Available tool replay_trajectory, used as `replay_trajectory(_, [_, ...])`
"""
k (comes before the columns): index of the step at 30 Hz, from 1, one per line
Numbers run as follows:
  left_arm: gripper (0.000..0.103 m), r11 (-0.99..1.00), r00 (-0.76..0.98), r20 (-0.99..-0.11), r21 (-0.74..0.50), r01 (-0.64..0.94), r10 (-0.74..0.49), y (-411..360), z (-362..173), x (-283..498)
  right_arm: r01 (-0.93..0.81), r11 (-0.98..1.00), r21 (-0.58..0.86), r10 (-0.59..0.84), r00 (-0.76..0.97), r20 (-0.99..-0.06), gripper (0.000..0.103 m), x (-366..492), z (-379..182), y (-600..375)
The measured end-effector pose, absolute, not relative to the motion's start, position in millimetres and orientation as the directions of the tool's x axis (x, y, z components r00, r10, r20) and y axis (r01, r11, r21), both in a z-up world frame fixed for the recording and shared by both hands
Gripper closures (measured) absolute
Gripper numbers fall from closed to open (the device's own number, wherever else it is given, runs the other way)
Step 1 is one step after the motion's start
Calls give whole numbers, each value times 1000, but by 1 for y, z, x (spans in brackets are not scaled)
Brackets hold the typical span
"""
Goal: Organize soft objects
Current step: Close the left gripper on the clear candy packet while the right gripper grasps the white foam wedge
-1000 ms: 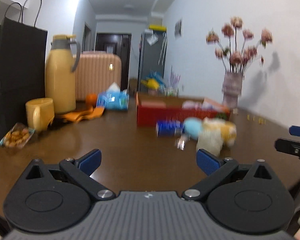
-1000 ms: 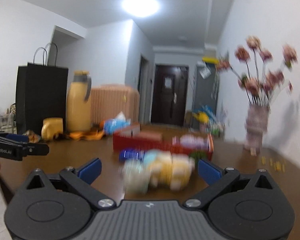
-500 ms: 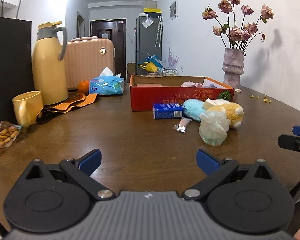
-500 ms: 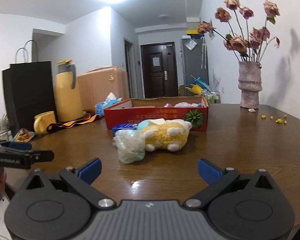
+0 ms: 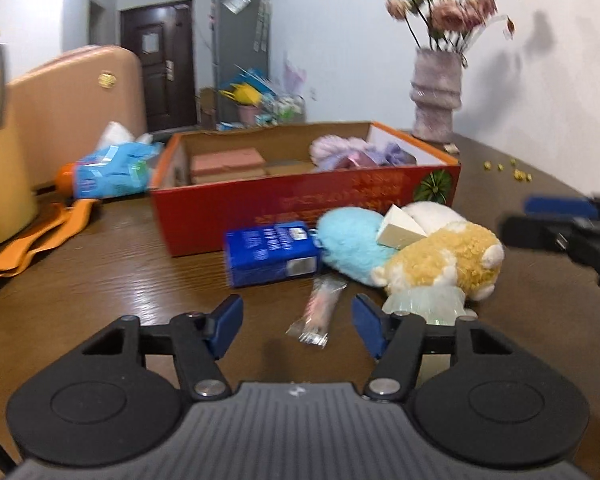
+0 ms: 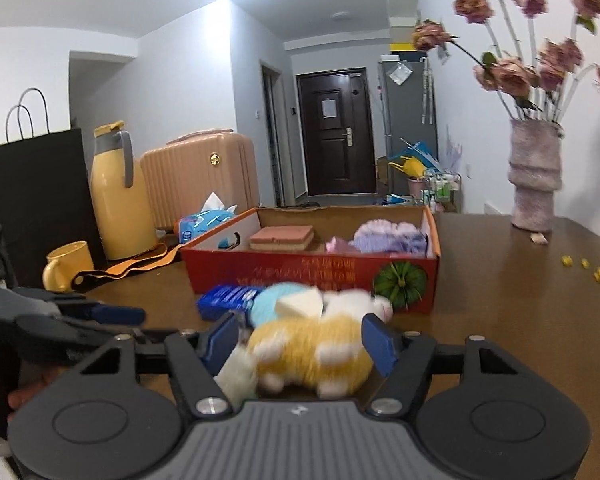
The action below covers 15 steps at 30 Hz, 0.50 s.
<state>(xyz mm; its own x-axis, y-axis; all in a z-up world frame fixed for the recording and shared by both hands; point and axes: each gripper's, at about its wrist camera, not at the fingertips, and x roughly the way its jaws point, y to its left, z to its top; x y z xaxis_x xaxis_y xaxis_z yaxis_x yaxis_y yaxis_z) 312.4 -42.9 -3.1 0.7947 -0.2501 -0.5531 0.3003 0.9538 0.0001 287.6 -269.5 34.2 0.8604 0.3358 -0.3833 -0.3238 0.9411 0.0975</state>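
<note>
Plush yellow toy (image 6: 312, 356) lies crosswise on the table (image 6: 500, 300) between the closing fingers of the right gripper (image 6: 300, 344), its long axis running from pad to pad; whether the pads touch it yet I cannot tell. That hand is plainly the nearer one. The left gripper (image 5: 298, 322), also closing, holds nothing, with only a small clear wrapper (image 5: 320, 312) lying ahead between its fingers. Just behind the toy, touching it, sit a blue plush (image 6: 272, 304) and a white sponge wedge (image 6: 300, 304). Beyond stands the red box (image 6: 300, 272), open-topped, holding a pink sponge block (image 6: 282, 238) and a lilac fluffy item (image 6: 392, 236).
</note>
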Motion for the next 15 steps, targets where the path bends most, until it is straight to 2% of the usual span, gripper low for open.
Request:
replay_trajectory(2, [56,946,771,-577,-8,325,-269,-49,-10,329,-340,935,96,350,850,-394,42,309,34,-265])
replay_trajectory(7, [61,931,716,-620,-64,360,-320,-48,-26,355,-390,916,91,386,802,-456,49,359,17,-246])
replay_trajectory(8, [64,929,720,-615,-58,366,-322,-47,-27,355,-390,916,90,383,790,-478,53,367,12,-242])
replay_trajectory(9, [68,927,723,-610,-53,372,-325,-46,-27,354,-390,917,89,380,780,-498,57,375,7,-238])
replay_trajectory(11, [85,924,722,-603,-69,376,-339,-43,-27,354,-379,924,52,351,784,-512,60,383,-1,-231])
replay_trajectory(12, [85,920,715,-602,-89,382,-355,-41,-27,356,-381,924,40,347,786,-512,63,384,-3,-228])
replay_trajectory(15, [86,917,707,-599,-127,379,-376,-36,-26,358,-386,921,56,361,787,-501,64,386,-6,-226])
